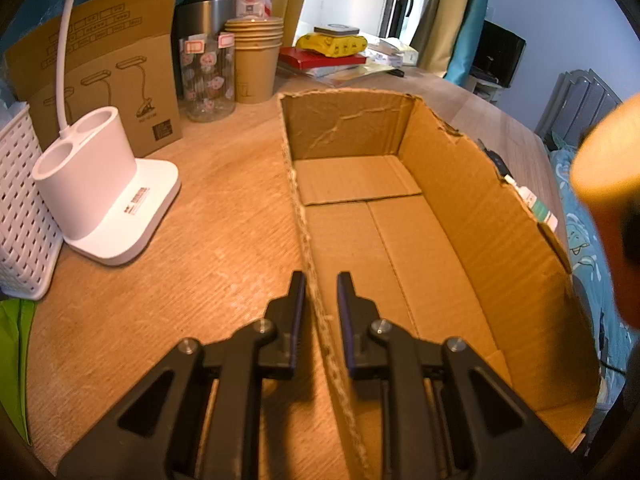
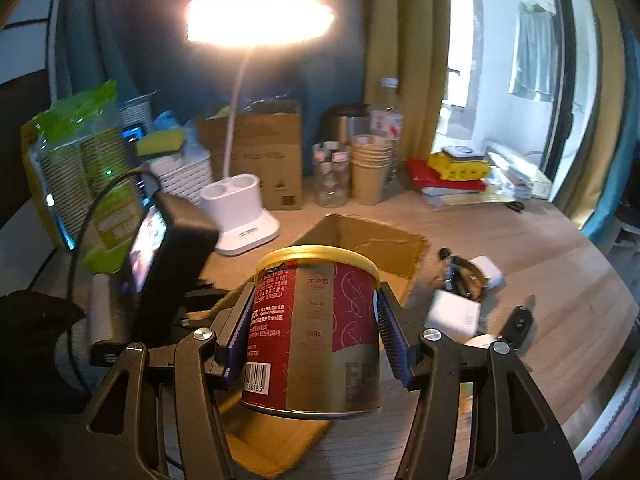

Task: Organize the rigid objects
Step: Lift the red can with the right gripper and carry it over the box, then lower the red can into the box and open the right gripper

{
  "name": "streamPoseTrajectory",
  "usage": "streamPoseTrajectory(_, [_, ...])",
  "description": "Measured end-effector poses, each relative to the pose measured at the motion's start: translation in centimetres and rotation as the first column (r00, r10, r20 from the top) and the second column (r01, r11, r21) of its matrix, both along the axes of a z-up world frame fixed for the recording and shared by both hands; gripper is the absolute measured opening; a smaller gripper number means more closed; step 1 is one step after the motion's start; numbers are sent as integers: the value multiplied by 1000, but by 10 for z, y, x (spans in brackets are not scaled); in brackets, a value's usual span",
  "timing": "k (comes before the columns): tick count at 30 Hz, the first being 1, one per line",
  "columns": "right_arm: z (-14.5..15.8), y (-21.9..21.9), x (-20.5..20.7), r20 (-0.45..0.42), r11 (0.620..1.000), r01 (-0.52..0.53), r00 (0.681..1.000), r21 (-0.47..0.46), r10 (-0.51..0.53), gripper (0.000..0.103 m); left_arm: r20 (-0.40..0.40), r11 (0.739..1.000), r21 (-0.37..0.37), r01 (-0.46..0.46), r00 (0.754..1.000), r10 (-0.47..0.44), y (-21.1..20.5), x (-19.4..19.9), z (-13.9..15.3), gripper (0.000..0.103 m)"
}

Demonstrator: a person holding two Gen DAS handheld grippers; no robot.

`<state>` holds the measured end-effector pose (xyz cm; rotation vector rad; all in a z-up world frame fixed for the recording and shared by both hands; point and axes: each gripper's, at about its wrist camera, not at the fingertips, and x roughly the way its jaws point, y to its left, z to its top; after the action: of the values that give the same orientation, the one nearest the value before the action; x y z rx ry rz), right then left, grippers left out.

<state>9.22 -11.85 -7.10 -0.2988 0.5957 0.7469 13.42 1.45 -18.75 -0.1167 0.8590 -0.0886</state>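
The red can [image 2: 316,332], a smooth printed metal cylinder with a yellow lid, sits upright between the right gripper [image 2: 316,336]'s fingers, both ribbed pads pressed to its sides, lifted clear of the wooden table [image 2: 540,280]. Beyond the fingertips lies the open cardboard box [image 1: 460,216], rough-edged, corrugated and empty. The left gripper [image 1: 322,312] straddles the box's near wall, fingers slightly apart, seemingly steadying it. The carry looks underway; next comes lowering the can inside.

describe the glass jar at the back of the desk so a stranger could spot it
Start at the open cardboard box on the wooden desk. Beyond its far left corner stands the clear glass jar, beside stacked paper cups; only it is see-through, with pink cartoon stickers.
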Motion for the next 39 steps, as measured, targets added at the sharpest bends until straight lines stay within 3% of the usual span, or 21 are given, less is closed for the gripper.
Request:
streamPoseTrajectory(12, [-30, 13, -7, -77, 999, -30, 997, -12, 29, 60, 1, 1000, 3, 0, 1000, 0, 0, 0, 0, 17])
streamPoseTrajectory(29, [-42, 10, 9, -39, 998, 24, 999, -61, -26, 60, 3, 1000, 18, 1, 1000, -1, -3, 1, 0, 17])
streamPoseTrajectory(39, [-48, 7, 5, -89, 994, 4, 996, -111, -14, 60, -1, 1000, 13, -1, 1000, 1, -2, 2, 0, 17])
